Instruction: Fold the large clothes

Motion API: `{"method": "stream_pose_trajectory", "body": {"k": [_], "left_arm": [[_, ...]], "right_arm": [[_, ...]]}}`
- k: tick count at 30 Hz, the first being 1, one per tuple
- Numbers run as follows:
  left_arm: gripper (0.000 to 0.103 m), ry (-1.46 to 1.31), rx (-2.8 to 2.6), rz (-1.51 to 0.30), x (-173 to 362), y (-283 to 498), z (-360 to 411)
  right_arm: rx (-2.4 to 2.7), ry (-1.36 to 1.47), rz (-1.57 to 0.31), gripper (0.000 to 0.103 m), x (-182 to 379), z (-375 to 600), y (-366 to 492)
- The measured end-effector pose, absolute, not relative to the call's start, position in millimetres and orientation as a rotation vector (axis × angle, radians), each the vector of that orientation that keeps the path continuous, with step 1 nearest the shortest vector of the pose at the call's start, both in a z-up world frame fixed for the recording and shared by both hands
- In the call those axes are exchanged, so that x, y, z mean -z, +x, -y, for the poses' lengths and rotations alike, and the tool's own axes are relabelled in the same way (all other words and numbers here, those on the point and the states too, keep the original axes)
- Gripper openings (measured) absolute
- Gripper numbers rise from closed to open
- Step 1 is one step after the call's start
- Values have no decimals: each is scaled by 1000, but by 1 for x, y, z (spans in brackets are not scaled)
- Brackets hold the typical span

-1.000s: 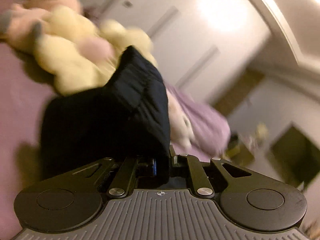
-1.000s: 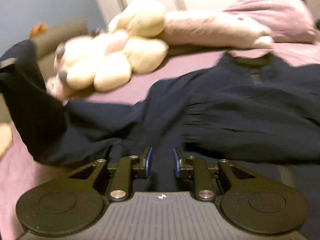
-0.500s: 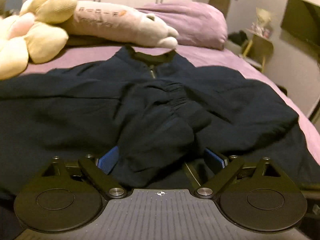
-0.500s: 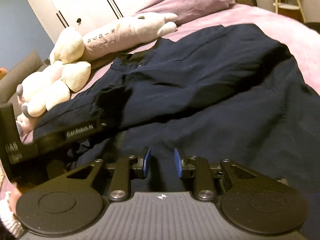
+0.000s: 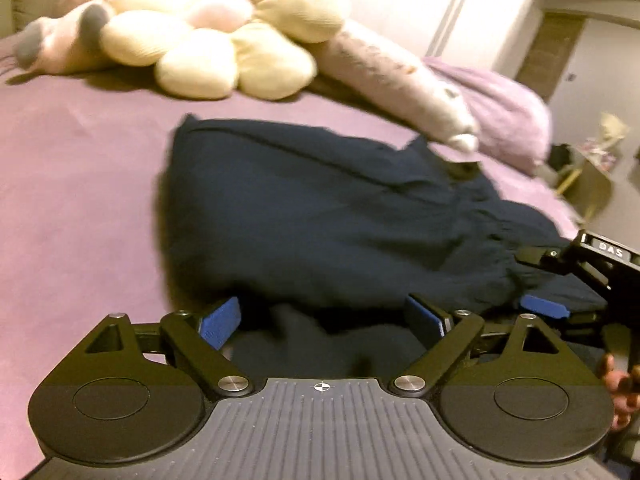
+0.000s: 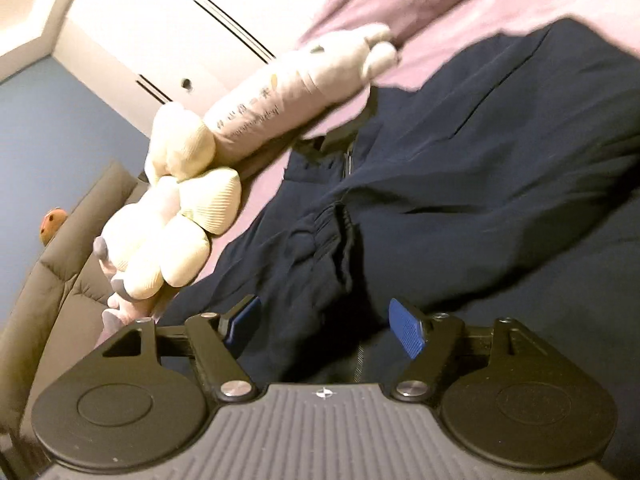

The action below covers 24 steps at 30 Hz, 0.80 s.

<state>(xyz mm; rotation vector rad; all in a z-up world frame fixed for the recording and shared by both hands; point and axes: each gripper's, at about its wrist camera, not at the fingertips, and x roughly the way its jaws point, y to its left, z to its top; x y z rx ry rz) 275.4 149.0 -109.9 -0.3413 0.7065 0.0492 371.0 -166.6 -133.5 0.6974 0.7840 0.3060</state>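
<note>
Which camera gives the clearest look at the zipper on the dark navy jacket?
The right wrist view: the dark navy jacket lies spread there, its zipper running down from the collar. In the left wrist view the jacket is blurred; only its collar shows, no zipper.

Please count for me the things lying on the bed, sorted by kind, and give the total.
Jacket: 1
Soft toys: 2, the flower toy and the long toy
Pillow: 1
Total: 4
</note>
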Motion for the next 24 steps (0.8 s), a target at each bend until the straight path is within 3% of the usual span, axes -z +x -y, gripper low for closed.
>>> {"method": "stream_pose_trajectory", "body": {"k": [1, 3, 6, 15, 19, 24], "left_arm": [[92, -346, -62, -707, 111, 277, -152], [91, -377, -64, -699, 111, 277, -161], [82, -353, -111, -730, 112, 281, -166], [84, -324, -71, -735, 106, 308, -149], [81, -291, -75, -765, 112, 319, -135], [81, -268, -74, -778, 116, 325, -127]], "right_arm": [[-283, 693, -816, 67, 138, 160, 380], [-272, 705, -838, 30, 143, 153, 387], [-300, 677, -798, 14, 129, 144, 384], [-259, 714, -419, 12, 36, 212, 341], [-63, 598, -413, 12, 46, 245, 337], [132, 469, -537, 13, 89, 273, 353]]}}
